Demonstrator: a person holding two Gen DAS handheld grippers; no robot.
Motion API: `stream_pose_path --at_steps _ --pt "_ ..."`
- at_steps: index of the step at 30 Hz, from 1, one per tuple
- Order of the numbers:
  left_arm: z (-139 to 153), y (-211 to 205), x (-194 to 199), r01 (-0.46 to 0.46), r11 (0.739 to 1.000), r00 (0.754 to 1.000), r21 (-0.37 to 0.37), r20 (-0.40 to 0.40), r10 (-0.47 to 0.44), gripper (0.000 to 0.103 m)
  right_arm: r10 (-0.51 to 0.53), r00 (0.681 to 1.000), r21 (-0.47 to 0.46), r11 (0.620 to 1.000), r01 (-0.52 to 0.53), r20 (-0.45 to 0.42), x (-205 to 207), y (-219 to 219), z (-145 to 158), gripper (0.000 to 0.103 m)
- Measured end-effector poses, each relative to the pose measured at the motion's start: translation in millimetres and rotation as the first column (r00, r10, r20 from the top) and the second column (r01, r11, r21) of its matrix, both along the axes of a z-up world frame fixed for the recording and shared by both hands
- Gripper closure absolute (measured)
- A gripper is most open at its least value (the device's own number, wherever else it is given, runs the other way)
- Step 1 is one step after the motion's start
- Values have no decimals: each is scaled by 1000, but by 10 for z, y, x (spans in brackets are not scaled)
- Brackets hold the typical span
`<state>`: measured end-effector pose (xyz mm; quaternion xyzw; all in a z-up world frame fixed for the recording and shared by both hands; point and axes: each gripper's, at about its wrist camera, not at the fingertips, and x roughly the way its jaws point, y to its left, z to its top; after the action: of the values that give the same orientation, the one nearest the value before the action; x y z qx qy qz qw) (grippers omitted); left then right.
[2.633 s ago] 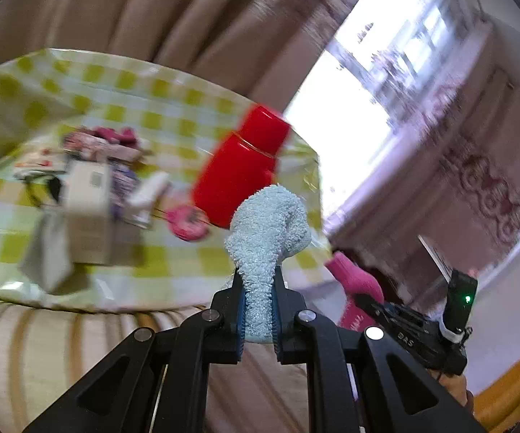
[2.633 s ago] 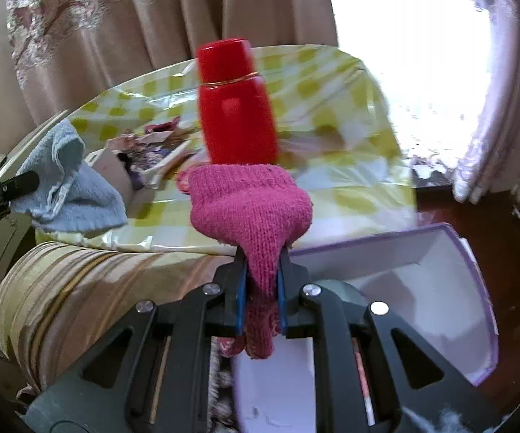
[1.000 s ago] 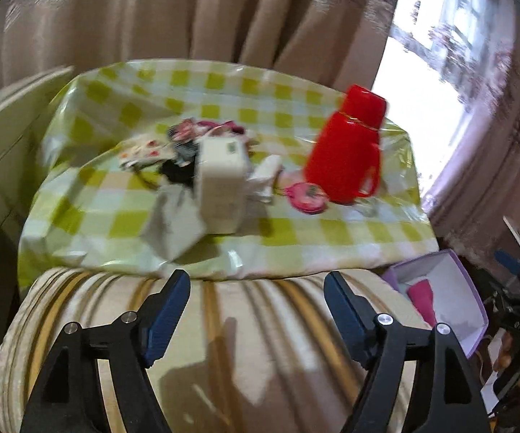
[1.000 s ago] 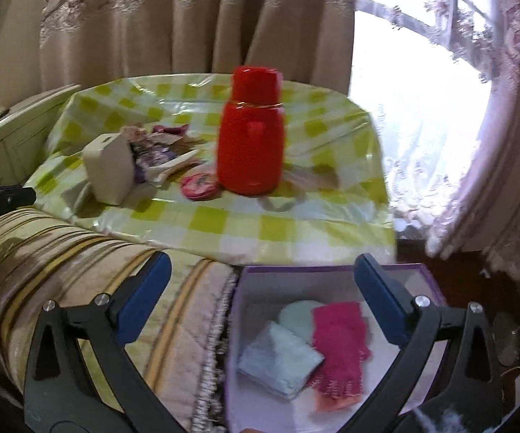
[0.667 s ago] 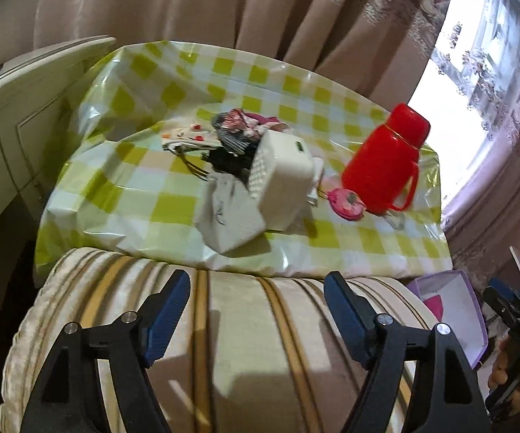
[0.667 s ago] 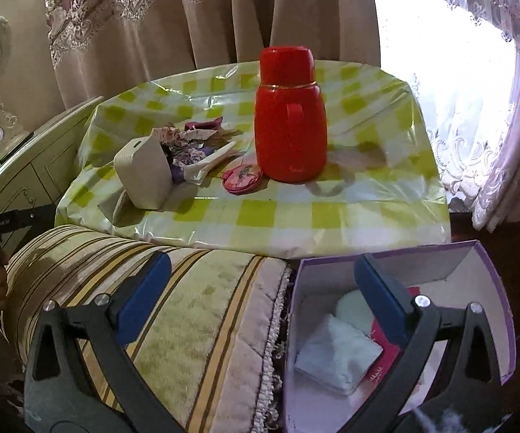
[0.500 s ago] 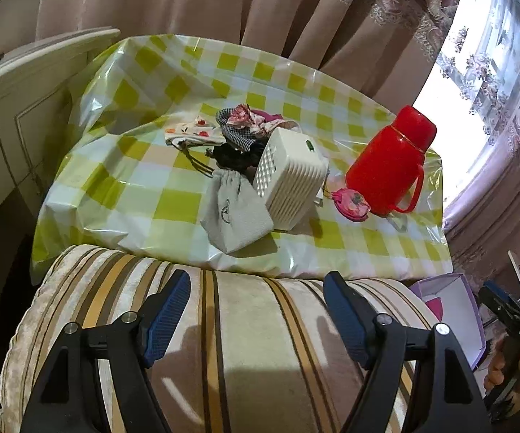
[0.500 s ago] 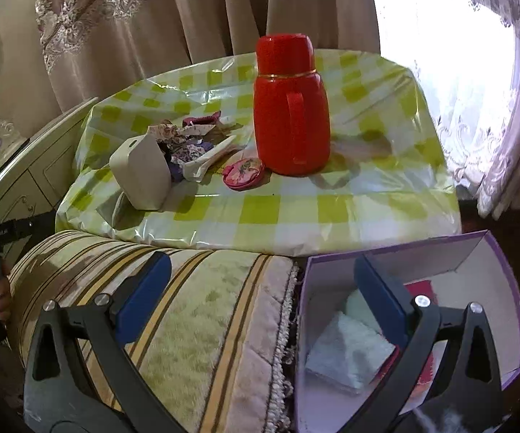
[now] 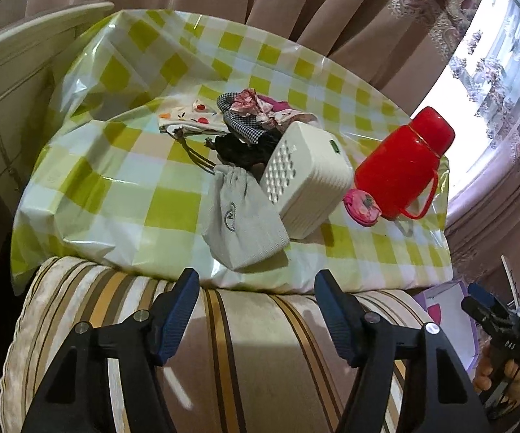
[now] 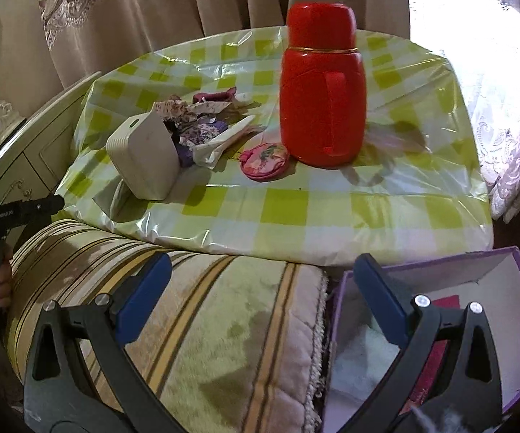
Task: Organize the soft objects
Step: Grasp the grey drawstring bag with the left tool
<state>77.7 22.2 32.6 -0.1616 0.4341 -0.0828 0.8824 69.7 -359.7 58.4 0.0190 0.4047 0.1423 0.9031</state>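
Two soft pieces, a pale towel (image 10: 359,357) and a pink cloth (image 10: 444,346), lie in the purple box (image 10: 512,324) beside the striped cushion (image 10: 223,324). We judge the sorting partly done: a grey pouch (image 9: 243,223) and a heap of fabric scraps (image 9: 252,115) remain on the checked desk (image 9: 122,195). Our left gripper (image 9: 256,319) and right gripper (image 10: 260,297) hang above the cushion, both spread wide and holding nothing.

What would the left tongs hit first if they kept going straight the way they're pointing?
Probably the grey pouch on the table: it lies just beyond the open left tongs, past the striped cushion below them. Depth is uncertain.
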Motion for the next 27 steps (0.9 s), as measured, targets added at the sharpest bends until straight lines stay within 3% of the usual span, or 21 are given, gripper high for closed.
stream_pose_path --at_steps 15,27 --pt "-323 198 838 -32 995 992 -96 -121 20 38 20 998 -3 1000 -20 -64 415 240 -140 8" --pt "-585 204 1286 -10 995 978 -96 -207 -10 38 51 995 40 998 -47 -92 874 482 -188 15"
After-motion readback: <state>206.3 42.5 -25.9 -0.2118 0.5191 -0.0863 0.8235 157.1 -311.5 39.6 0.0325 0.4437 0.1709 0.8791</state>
